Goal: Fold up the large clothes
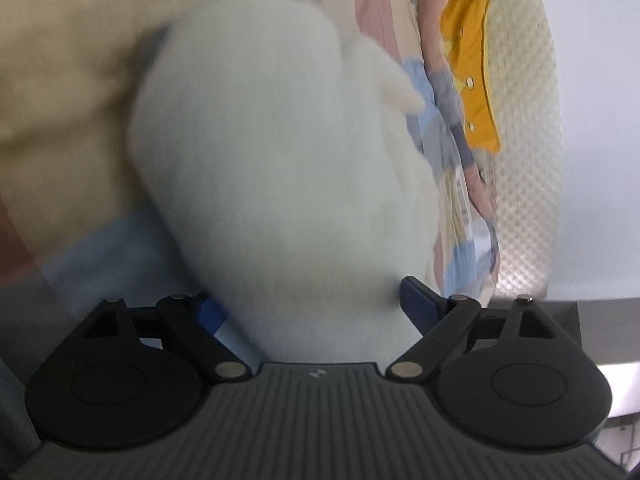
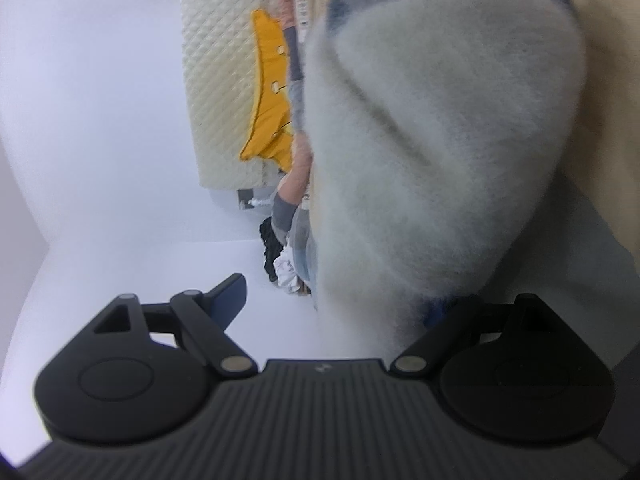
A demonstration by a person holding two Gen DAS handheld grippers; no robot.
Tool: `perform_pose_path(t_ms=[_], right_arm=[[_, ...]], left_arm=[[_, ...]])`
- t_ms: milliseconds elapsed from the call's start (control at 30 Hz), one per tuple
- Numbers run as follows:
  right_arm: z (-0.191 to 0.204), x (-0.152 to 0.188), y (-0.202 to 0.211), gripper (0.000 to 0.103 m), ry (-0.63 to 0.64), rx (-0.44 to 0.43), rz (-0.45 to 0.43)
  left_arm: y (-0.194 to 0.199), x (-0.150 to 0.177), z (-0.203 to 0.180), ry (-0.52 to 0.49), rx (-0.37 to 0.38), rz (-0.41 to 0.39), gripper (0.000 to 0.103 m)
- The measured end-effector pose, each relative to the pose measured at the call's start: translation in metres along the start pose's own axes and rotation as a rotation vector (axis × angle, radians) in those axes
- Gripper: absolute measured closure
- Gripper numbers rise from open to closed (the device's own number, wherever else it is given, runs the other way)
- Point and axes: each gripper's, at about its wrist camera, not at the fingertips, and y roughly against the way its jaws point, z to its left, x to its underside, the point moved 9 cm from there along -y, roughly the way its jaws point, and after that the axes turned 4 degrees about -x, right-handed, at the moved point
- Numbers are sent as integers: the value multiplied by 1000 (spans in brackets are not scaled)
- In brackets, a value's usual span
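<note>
A fluffy white garment lies bunched on a patchwork bedcover and fills the middle of the left wrist view. My left gripper stands wide, with the bulk of the fabric between its blue fingertips; the pads do not visibly squeeze it. In the right wrist view the same fluffy garment rises on the right. My right gripper is wide too. One of its fingers hangs free in the air, and the other is hidden behind the fluff.
A yellow cloth item with snap buttons lies by a cream quilted panel. Beyond it is a white wall. Dark and white odds and ends lie low by the bed's edge.
</note>
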Motion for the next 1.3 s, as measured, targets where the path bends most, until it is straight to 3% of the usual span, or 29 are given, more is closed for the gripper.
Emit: perform_pose_path(t_ms=[200, 300, 367, 467, 633, 733, 1033, 1300], right_arm=[[-10, -3, -6, 16, -33, 62, -31], [-20, -2, -3, 22, 22, 133, -40], [-27, -2, 0, 32, 38, 179, -40], [-31, -6, -2, 41, 37, 206, -48], [-18, 0, -7, 56, 149, 242, -26], [-11, 2, -4, 63, 199, 240, -23], [17, 7, 17, 68, 334, 183, -50], [38, 31, 53, 68, 338, 166, -69]], left_arm=[[-12, -18, 4, -11, -47, -45, 13], [-19, -20, 2, -23, -69, -64, 13], [-19, -20, 7, -29, -80, -69, 15], [-14, -17, 8, -49, -89, -72, 23], [2, -21, -7, -112, -56, -87, 55], [13, -22, -19, -174, -47, -102, 66], [60, -3, -59, -335, 11, -106, 70], [119, 14, -67, -438, 73, -72, 70]])
